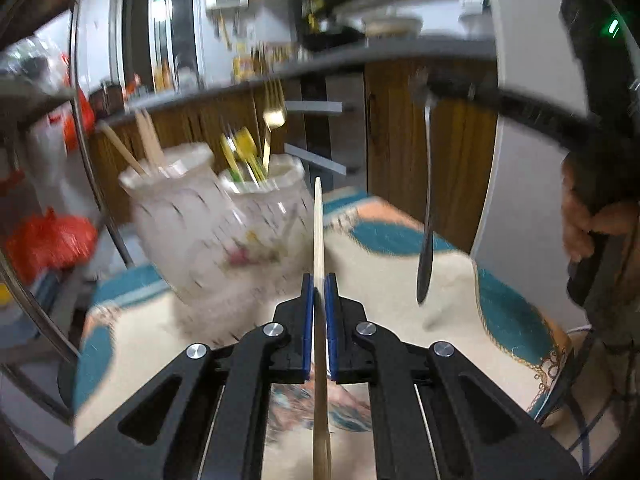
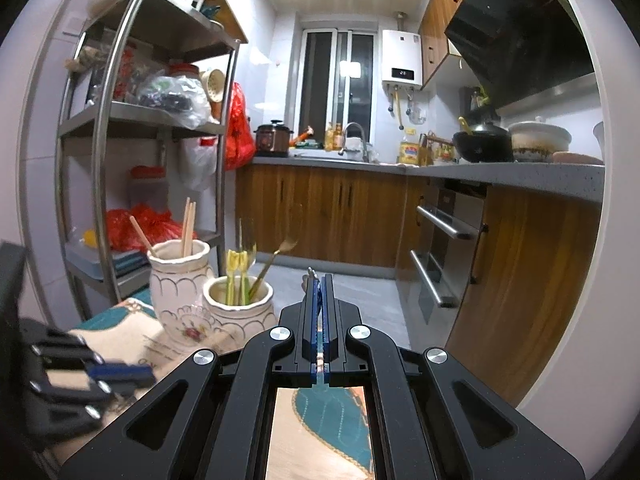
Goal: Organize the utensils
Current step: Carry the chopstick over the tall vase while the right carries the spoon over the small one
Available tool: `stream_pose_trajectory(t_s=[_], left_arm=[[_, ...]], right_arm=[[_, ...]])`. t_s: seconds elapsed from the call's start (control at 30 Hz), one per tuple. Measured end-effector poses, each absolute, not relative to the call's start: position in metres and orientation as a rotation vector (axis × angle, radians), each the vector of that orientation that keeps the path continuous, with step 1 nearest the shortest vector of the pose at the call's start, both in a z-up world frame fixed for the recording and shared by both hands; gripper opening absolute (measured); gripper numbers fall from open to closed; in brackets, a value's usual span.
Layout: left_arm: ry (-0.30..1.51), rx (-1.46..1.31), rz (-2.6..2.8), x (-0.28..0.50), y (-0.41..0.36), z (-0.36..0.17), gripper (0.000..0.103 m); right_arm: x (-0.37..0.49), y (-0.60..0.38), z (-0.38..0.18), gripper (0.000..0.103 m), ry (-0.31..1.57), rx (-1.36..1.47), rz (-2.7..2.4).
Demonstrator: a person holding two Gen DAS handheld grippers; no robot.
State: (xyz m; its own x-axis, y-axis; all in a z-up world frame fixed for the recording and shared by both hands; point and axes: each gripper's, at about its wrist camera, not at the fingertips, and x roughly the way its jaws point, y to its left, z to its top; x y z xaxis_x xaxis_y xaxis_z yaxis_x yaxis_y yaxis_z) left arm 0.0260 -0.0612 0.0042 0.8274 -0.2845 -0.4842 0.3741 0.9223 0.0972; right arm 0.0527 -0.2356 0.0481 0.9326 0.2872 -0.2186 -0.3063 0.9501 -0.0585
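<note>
Left wrist view: a wooden chopstick [image 1: 318, 240] is clamped between the left gripper [image 1: 319, 286] fingers, pointing forward toward two ceramic jars [image 1: 208, 232]. A metal spoon [image 1: 427, 216] is seen hanging from the right gripper [image 1: 430, 88] above the patterned tablecloth [image 1: 400, 272].

Right wrist view: the right gripper's fingers are closed on the spoon; wooden kitchen cabinets [image 2: 340, 216] are recorded behind.

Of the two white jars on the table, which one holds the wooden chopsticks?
The taller jar, standing farther left, holds the wooden chopsticks. The shorter jar beside it holds yellow and gold utensils instead.
</note>
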Motion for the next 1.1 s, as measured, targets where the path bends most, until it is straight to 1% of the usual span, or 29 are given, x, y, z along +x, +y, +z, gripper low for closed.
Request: stream_pose_trajectory(t_s=[0.23,0.37,0.53,0.7,0.87,1.1], left_arm=[[0.23,0.11,-0.355,0.002,-0.018,0.051,0.006],[0.124,0.055,-0.332,0.009,0.005,0.081,0.006],[0.08,-0.025,-0.321,0.035,0.031,0.098,0.005],[0.08,-0.157,-0.309,0.074,0.061,0.104,0.005],[0.078,-0.266,-0.306,0.121,0.079,0.102,0.005],[0.078,-0.374,-0.34,0.171,0.082,0.093,0.005]], right_arm=[[0.049,-0.226,0.056,0.003,0.183,-0.073,0.314],[0.056,-0.219,0.068,0.002,0.174,-0.063,0.31],[0.067,-0.199,0.084,0.003,0.149,-0.103,0.3],[0.082,-0.181,0.094,0.002,0.125,-0.116,0.303],[0.103,-0.17,0.102,0.002,0.099,-0.107,0.293],[0.123,-0.178,0.107,0.002,0.051,-0.029,0.249]])
